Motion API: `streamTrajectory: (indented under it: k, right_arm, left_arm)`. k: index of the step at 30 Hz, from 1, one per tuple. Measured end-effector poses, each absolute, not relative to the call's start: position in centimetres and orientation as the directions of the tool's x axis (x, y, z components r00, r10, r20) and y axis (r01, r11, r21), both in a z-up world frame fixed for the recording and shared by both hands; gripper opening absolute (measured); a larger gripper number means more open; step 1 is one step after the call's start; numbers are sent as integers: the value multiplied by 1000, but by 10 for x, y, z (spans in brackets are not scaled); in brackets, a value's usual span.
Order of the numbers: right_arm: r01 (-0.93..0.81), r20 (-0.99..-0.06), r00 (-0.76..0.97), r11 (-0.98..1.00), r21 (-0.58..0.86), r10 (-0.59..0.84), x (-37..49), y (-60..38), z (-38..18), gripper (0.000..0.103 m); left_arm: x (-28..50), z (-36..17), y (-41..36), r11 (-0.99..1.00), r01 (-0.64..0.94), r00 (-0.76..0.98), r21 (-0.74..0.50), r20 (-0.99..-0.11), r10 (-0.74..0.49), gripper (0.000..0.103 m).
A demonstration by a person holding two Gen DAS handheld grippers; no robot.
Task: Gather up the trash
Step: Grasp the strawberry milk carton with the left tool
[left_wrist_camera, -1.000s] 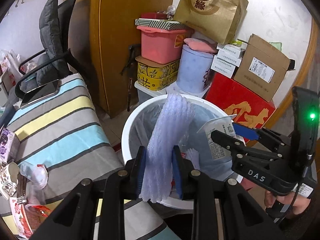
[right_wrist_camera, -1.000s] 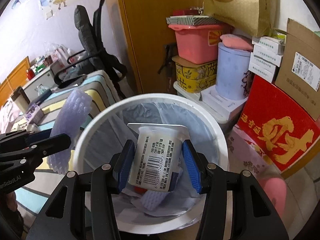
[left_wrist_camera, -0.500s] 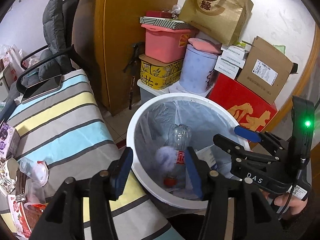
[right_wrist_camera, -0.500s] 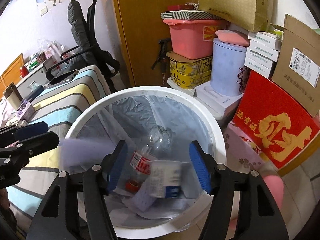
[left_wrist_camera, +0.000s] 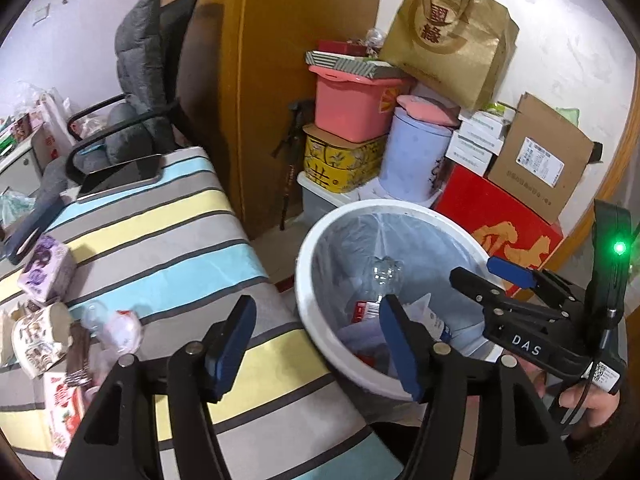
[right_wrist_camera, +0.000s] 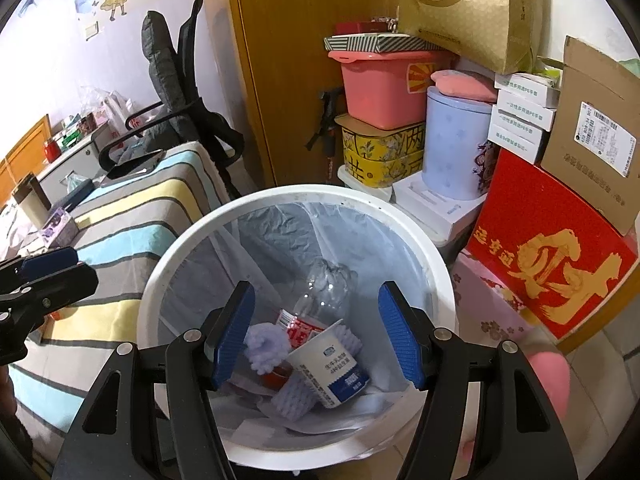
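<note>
From the left wrist view, the left gripper (left_wrist_camera: pixel 316 344) hung over the striped tablecloth's (left_wrist_camera: pixel 168 248) right edge, its jaws opening with nothing between them. Beside that edge stood the white trash bin (left_wrist_camera: pixel 312 240), lined with a clear bag. Leftover litter — a paper cup (left_wrist_camera: pixel 38 338) and a crumpled plastic wrapper (left_wrist_camera: pixel 118 326) — lay near the cloth's left edge. The right gripper (left_wrist_camera: pixel 476 270) reached over the bin's right rim.

From the right wrist view, the right gripper (right_wrist_camera: pixel 316 334) hovered above the bin (right_wrist_camera: pixel 442 268), jaws wide apart and empty. Inside the bin lay a yogurt cup (right_wrist_camera: pixel 330 364), purple foam netting (right_wrist_camera: pixel 266 346) and a clear plastic bottle (right_wrist_camera: pixel 324 290).
</note>
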State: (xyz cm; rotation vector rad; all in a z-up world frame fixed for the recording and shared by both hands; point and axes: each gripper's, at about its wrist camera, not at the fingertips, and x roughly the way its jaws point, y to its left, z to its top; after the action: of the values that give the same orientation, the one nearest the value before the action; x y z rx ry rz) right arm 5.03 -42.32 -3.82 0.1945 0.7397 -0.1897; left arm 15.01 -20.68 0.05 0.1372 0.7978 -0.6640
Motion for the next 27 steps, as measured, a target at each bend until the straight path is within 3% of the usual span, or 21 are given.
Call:
streamTrajectory:
  k: [12,27]
  right_arm:
    - [172,-624,780,976,131,-54,47,-393,-19,67]
    - [26,-579,813,989,146,64,56,-330,-13,68]
  left_arm:
    - [143,19,-136,858,500,620,-117,-644,-449,72]
    - [134,5,-33,942,317,691,-106,-655,-306,77]
